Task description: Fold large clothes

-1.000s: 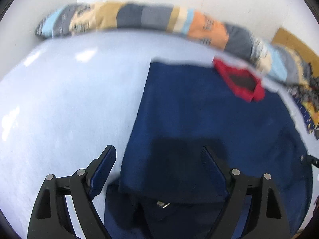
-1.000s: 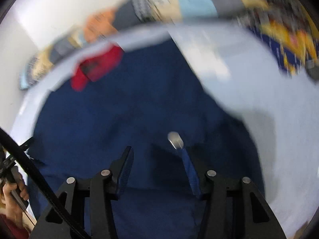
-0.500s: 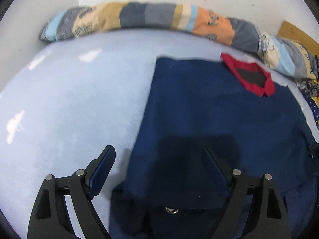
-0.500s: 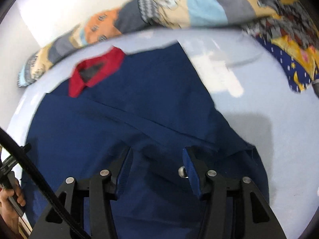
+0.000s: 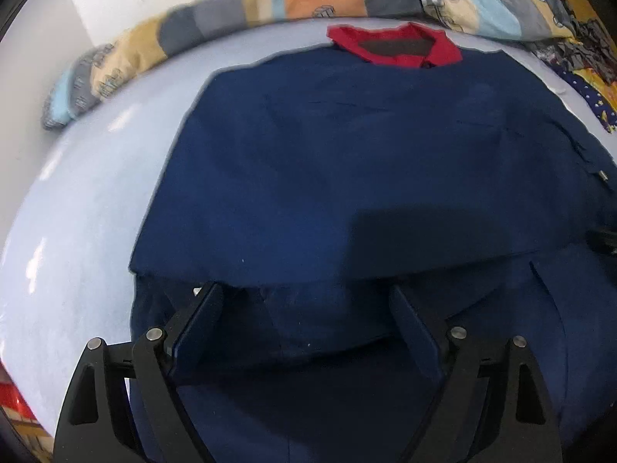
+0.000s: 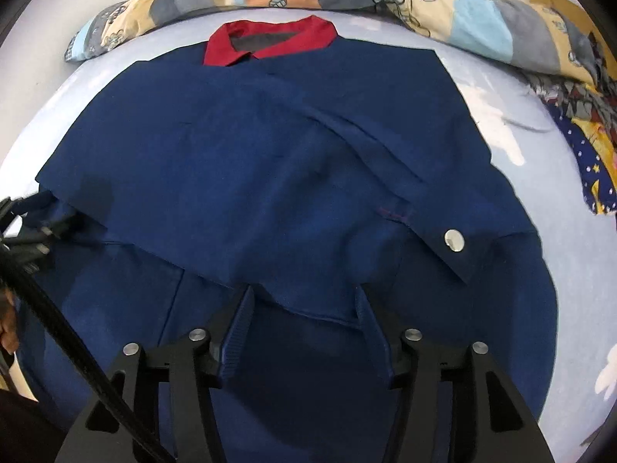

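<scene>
A large navy jacket with a red collar lies flat on a pale blue bed sheet, collar at the far side. Both sides are folded over its middle. It also shows in the right wrist view, with its red collar and a folded sleeve cuff with a silver snap. My left gripper is open and empty, low over the near hem. My right gripper is open and empty, its jaws on either side of the folded layer's near edge.
A rolled patchwork quilt lies along the far edge of the bed by the white wall, also in the right wrist view. A patterned yellow and navy cloth lies at the right. The left gripper shows at the left edge of the right wrist view.
Both grippers have pulled back toward the near hem and turned to face the collar. The sleeve cuff that was at my right fingers one second ago now lies on the jacket.
</scene>
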Action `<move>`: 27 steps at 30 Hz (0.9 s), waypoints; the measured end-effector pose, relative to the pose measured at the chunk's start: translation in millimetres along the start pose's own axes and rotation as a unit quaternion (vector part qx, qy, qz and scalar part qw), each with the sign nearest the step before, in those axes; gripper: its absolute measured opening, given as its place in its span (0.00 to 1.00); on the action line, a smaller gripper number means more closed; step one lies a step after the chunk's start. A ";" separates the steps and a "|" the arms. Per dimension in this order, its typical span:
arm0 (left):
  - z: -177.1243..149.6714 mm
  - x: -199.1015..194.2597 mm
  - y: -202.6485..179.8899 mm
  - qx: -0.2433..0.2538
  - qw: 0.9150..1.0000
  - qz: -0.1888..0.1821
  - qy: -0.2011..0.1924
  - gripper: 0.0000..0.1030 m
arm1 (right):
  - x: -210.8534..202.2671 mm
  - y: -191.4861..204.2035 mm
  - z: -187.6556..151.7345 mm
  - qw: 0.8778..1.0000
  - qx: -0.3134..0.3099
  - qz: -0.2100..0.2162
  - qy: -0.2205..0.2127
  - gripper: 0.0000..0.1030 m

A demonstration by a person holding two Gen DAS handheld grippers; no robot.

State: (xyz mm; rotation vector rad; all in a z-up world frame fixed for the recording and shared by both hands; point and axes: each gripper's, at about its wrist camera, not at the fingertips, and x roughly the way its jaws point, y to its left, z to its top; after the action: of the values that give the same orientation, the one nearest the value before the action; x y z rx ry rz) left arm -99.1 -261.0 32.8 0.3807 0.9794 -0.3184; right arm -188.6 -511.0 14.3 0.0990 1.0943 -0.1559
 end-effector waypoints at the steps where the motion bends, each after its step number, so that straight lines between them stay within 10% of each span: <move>1: 0.2 -4.1 -0.9 -0.006 1.000 -0.001 0.001 0.85 | -6.3 0.9 -0.9 1.000 0.005 -0.001 -0.001 0.57; 12: -63.3 -74.0 -40.0 -0.040 0.994 0.029 -0.095 0.85 | -55.2 20.8 -43.4 0.999 0.022 0.035 -0.020 0.62; 27: -113.7 -69.7 -34.7 -0.040 0.996 0.023 -0.074 0.94 | -49.0 41.0 -112.5 0.998 0.053 0.017 -0.038 0.72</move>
State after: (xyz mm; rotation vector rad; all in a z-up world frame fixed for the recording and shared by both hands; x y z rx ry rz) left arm -234.3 -234.4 29.1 0.3011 0.8337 -0.2609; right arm -302.0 -449.2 6.7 0.2046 1.0088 -0.1862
